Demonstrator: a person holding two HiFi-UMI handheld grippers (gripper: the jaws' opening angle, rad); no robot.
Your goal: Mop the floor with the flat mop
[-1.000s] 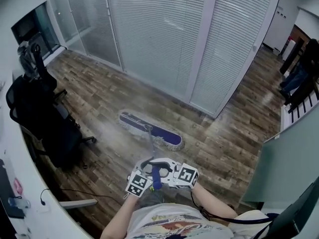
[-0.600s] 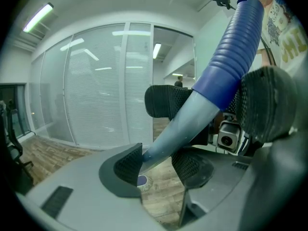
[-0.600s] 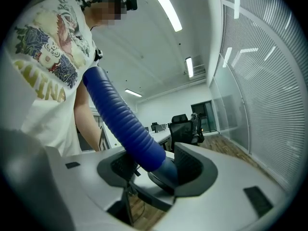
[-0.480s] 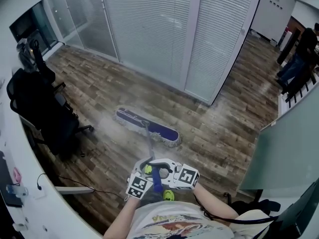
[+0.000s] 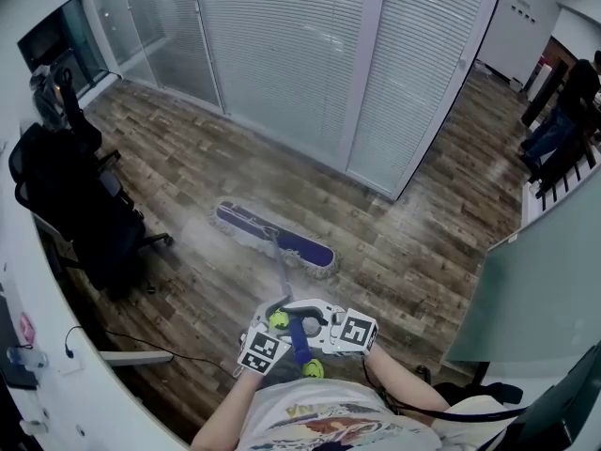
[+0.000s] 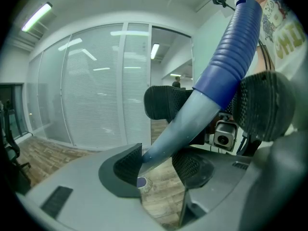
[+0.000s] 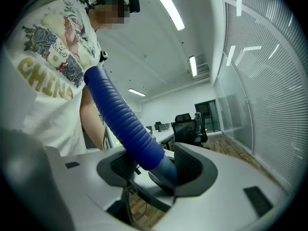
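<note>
One flat mop, two grippers: a person stands on a wood floor [image 5: 188, 172] with the mop's handle [image 5: 280, 272] running from the near grippers down to the mop head [image 5: 274, 239], which lies flat and slantwise in the middle of the room. The left gripper [image 6: 158, 163] has its jaws clamped on the grey lower shaft. The right gripper [image 7: 155, 167] has its jaws closed round the ribbed blue grip [image 7: 122, 117], higher up the same handle, and the two sit close together.

One partition of glass and blinds [image 5: 282, 54] bounds the far side, its corner post just beyond the mop head's right end. One black office chair [image 5: 80, 219] and a white desk edge [image 5: 42, 346] close the left, with one cable [image 5: 141, 353] on the floor beside them. A grey panel [image 5: 535, 289] closes the near right. Bare floor lies open to the far left and to the far right, where one other person [image 5: 568, 101] stands.
</note>
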